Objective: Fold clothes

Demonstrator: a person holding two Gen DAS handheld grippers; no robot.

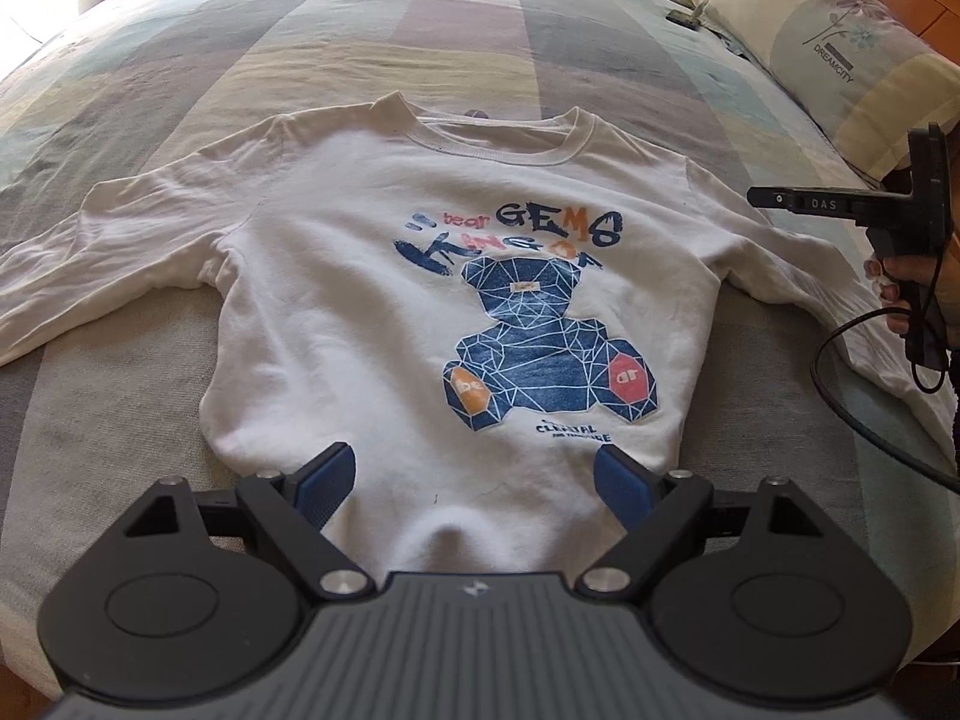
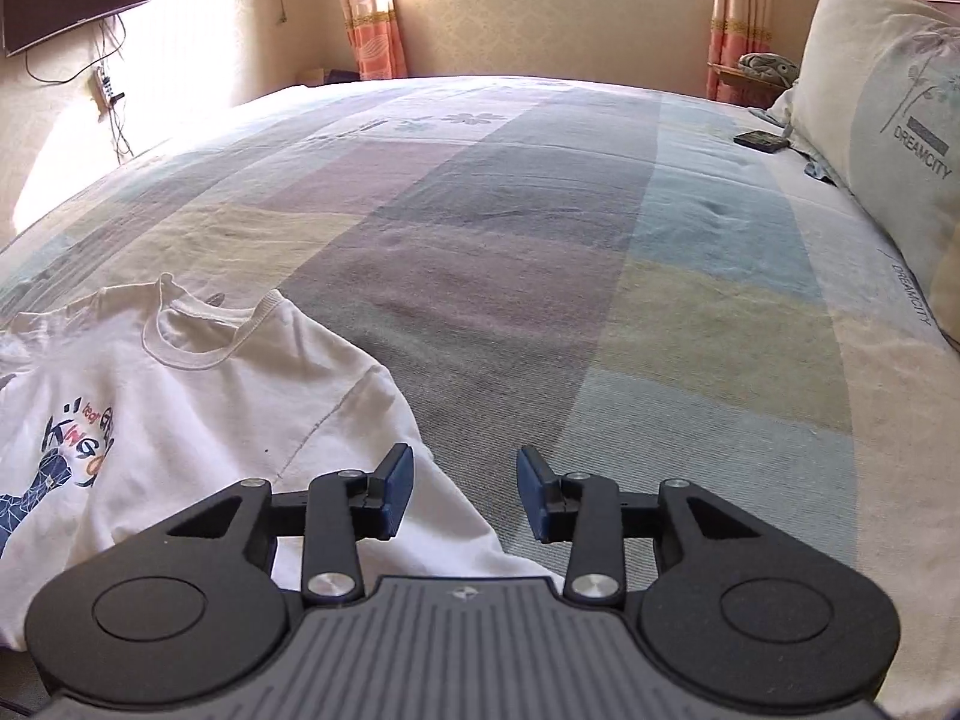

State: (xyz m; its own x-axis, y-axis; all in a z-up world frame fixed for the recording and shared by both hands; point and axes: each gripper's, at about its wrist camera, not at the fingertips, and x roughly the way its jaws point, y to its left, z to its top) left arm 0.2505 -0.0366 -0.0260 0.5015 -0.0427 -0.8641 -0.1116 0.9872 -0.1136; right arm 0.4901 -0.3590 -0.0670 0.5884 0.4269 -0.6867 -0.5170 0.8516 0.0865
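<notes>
Hovering spread-fingered: left gripper (image 1: 474,483) over sweatshirt (image 1: 384,276) hem, right gripper (image 2: 465,492) over sleeve edge; bare bedspread (image 2: 540,228) beyond.

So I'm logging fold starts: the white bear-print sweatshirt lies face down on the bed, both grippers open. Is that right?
Not quite: the white bear-print sweatshirt lies face up, its bear print showing in the left wrist view. It is on the bed, and the left gripper and right gripper are both open.

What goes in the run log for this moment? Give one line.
sweatshirt flat, face up on bed | left gripper open over hem | right gripper open over sleeve | fold not started
</notes>
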